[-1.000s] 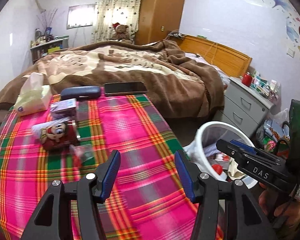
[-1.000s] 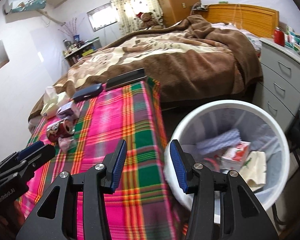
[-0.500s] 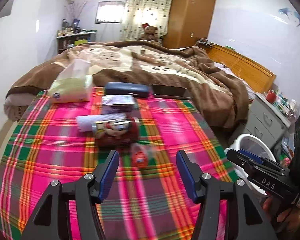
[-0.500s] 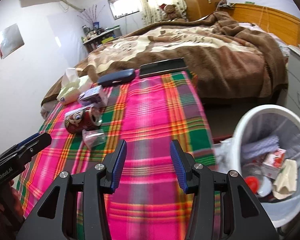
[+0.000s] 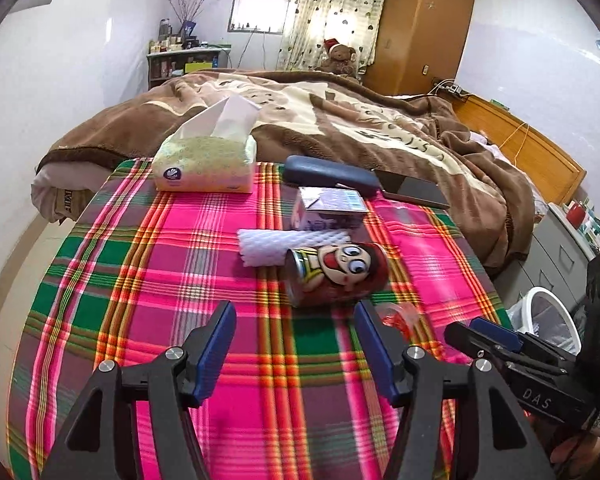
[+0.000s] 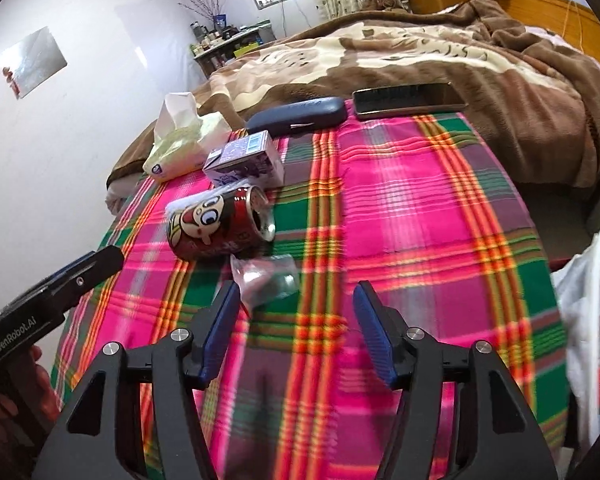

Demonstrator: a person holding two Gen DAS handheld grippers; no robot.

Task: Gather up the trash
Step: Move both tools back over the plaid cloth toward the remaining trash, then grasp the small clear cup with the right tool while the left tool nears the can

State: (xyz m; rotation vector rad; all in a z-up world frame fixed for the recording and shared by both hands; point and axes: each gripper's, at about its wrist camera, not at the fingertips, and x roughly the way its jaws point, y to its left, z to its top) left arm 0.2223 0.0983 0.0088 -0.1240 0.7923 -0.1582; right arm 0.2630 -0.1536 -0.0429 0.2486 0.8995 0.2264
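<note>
A home bedroom: a blanket-covered bed [image 5: 340, 120], wooden wardrobe [image 5: 420, 28], curtained window [image 5: 260, 12] and teddy bear [image 5: 338, 58].

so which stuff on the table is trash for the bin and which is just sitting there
Likely for the job:
- red can, lying on its side, opened
- clear wrapper
- white foam sleeve
- small carton, probably
- bin, beside the table

Just lying about:
- tissue pack
- dark case
- phone
- bed blanket

White-walled bedroom [image 5: 80, 60], blanketed bed [image 5: 340, 128], wooden wardrobe [image 5: 420, 28]
</note>
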